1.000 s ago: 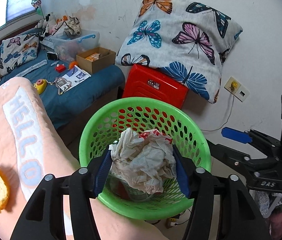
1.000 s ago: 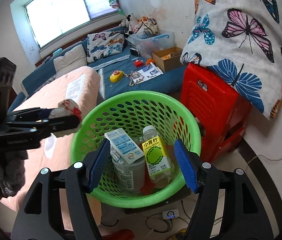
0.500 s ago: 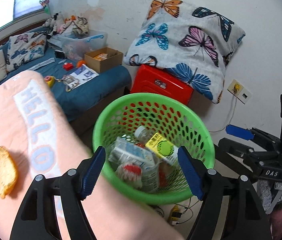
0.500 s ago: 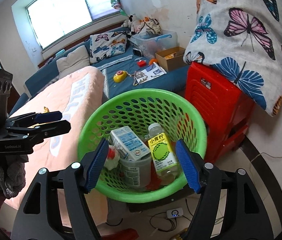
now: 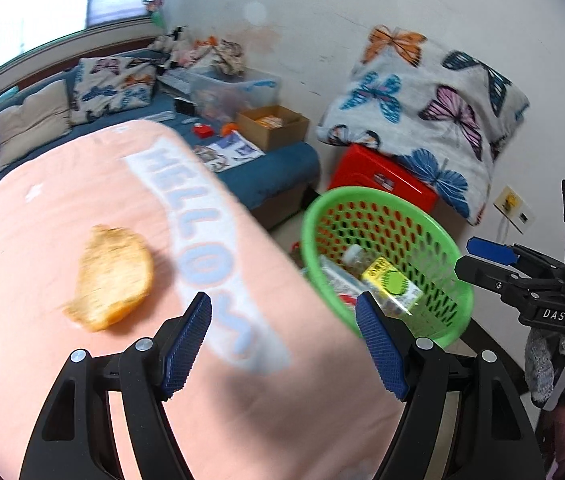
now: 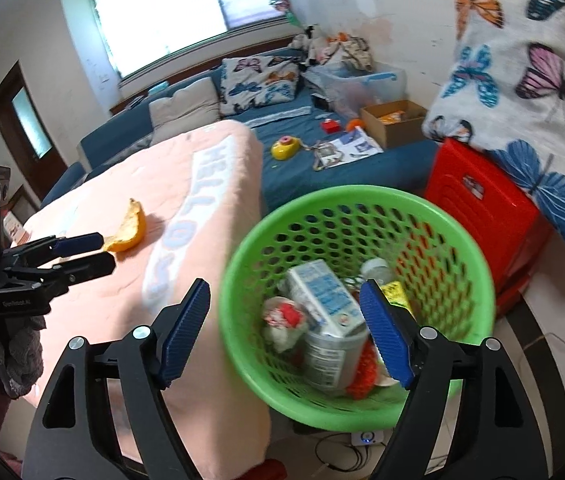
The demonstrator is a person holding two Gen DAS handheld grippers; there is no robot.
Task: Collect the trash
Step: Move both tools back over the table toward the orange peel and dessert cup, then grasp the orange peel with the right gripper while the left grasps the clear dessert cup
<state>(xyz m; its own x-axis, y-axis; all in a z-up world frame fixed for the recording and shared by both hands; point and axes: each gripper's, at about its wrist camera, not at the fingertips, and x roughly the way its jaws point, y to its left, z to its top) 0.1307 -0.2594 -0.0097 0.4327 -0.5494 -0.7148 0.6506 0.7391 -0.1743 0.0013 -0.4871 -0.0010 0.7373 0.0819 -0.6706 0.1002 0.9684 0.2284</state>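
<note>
A green perforated basket (image 6: 362, 194) stands on the floor beside the pink "HELLO" blanket (image 5: 42, 208). In it lie a crumpled paper wad (image 6: 282, 320), a milk carton (image 6: 322, 300) and a yellow drink bottle (image 5: 390, 284). An orange peel (image 5: 112, 276) rests on the blanket. My left gripper (image 5: 282, 344) hovers open over the blanket, right of the peel, nothing between its pads. My right gripper (image 6: 286, 328) is above the basket's near-left rim, its jaws opening and holding nothing. Each gripper also shows in the other's view: the left gripper (image 6: 106, 253) close to the peel (image 6: 128, 228), the right gripper (image 5: 464, 258) by the basket.
A red plastic stool (image 6: 482, 208) with a butterfly pillow (image 6: 522, 80) on it stands behind the basket, against the wall. A blue couch (image 6: 362, 168) carries a cardboard box (image 6: 394, 120), a clear bin, papers and toys. A small device with cables (image 6: 364, 438) lies on the floor under the basket.
My left gripper let go of the crumpled paper wad, which now lies in the basket, and swung left over the blanket toward the peel. My right gripper shifted left and its jaws widened.
</note>
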